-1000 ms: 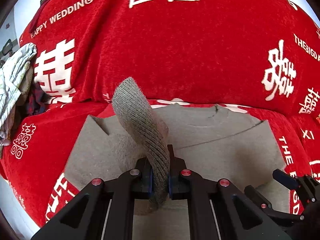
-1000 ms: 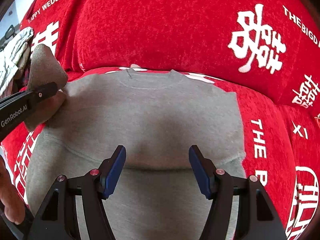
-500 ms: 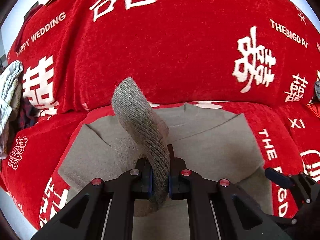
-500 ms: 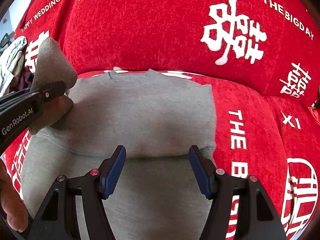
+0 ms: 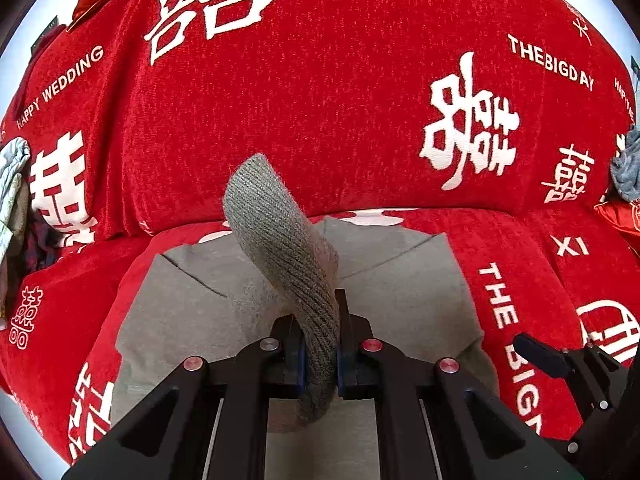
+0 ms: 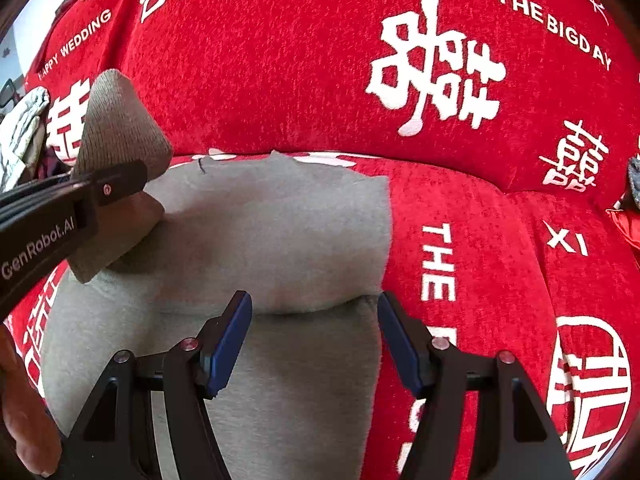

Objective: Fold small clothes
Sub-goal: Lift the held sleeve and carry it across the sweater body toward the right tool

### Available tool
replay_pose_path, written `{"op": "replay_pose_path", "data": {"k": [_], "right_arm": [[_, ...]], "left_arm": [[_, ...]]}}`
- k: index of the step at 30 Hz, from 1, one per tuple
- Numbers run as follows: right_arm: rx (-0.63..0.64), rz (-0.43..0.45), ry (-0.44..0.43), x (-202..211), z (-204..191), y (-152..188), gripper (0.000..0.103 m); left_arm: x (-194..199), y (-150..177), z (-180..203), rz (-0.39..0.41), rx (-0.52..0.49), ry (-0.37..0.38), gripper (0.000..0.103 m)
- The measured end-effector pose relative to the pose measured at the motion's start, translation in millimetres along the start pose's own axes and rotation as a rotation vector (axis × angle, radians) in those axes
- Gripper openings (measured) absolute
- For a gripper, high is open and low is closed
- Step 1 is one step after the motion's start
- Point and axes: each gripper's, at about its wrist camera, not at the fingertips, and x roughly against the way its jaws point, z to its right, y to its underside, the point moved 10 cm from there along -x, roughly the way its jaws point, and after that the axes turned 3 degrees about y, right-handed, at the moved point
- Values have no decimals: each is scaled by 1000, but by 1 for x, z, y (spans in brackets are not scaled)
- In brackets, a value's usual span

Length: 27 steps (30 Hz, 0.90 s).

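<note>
A small grey sweater (image 6: 280,232) lies flat on a red sofa seat, its neckline toward the backrest. My left gripper (image 5: 320,344) is shut on the ribbed sleeve cuff (image 5: 280,240), which stands up in an arch above the sweater body (image 5: 400,292). From the right wrist view that same cuff (image 6: 116,128) shows at the left, clamped by the left gripper (image 6: 108,184). My right gripper (image 6: 314,336) hovers open over the sweater's right part, a crease between its blue pads (image 6: 228,340), nothing held. It also shows at the left wrist view's right edge (image 5: 552,360).
The red sofa cover (image 5: 320,100) has white characters and lettering; its backrest rises behind the sweater. A pale bundle of other clothes (image 6: 24,136) lies at the far left, and a grey-blue cloth (image 5: 628,172) at the far right. A hand (image 6: 20,420) shows bottom left.
Both grippers have shifted rightward across the sofa. The left one carries the sleeve cuff inward over the sweater body. The right gripper stays open.
</note>
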Motion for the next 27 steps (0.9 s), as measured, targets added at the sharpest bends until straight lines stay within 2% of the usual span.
{"op": "replay_pose_path", "data": {"k": [17,27], "right_arm": [[-70,-6,0,-6,42,14,69],[-113,-28,2,-16,64,25,69]], "left_arm": [[-14,1,38,-23,-6,57,11],[-41,11,58,-69,-10,76,11]]}}
